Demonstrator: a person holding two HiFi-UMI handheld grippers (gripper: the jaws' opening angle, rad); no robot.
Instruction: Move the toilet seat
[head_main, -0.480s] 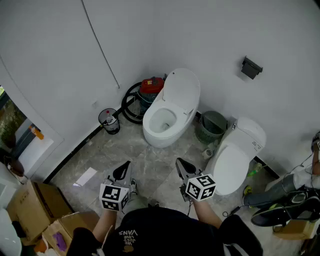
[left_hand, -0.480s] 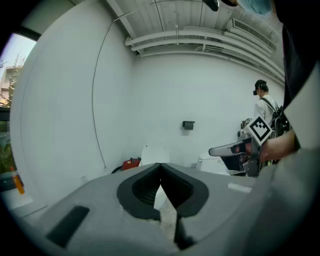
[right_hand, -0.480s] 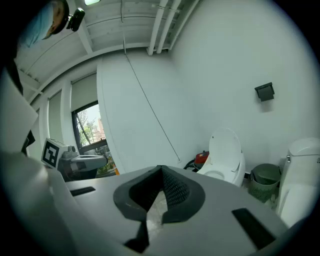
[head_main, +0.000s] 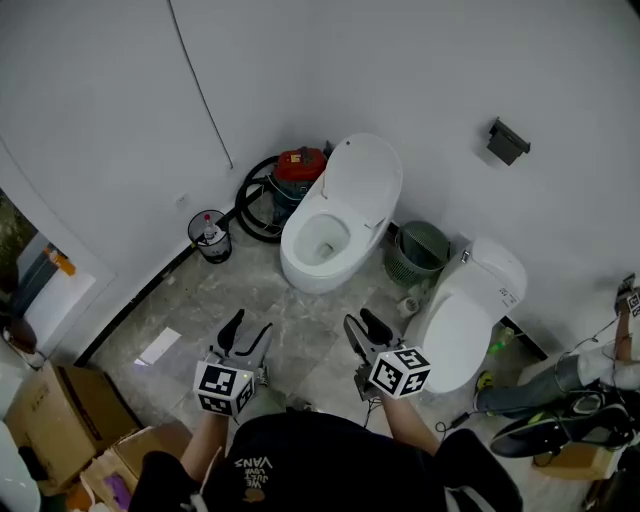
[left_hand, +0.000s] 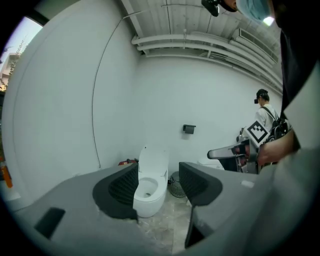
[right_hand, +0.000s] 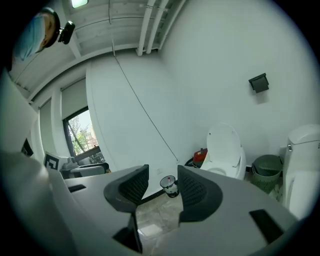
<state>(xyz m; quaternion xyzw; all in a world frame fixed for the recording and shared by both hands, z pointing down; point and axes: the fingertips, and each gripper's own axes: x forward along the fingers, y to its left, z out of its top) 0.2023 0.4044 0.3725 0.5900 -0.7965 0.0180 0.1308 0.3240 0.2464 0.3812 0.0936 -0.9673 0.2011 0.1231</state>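
A white toilet (head_main: 335, 215) stands against the far wall, its lid and seat (head_main: 365, 175) raised upright over the open bowl (head_main: 318, 243). Both grippers hover over the marble floor well short of it. My left gripper (head_main: 248, 335) is open with nothing between its jaws. In the left gripper view the toilet (left_hand: 150, 182) shows far off through the gap of that gripper (left_hand: 159, 181). My right gripper (head_main: 362, 328) is also open and empty. In the right gripper view the toilet (right_hand: 225, 150) sits to the right of that gripper (right_hand: 162, 187).
A second white toilet (head_main: 465, 315) with its lid down stands right of my right gripper. A green basket (head_main: 420, 250), a red machine with black hose (head_main: 295, 170) and a small bin (head_main: 208, 235) flank the toilet. Cardboard boxes (head_main: 45, 420) lie at left, another person (left_hand: 265, 120) stands at right.
The left gripper has shifted slightly forward and left. The right gripper and the toilet's raised lid stand as before.
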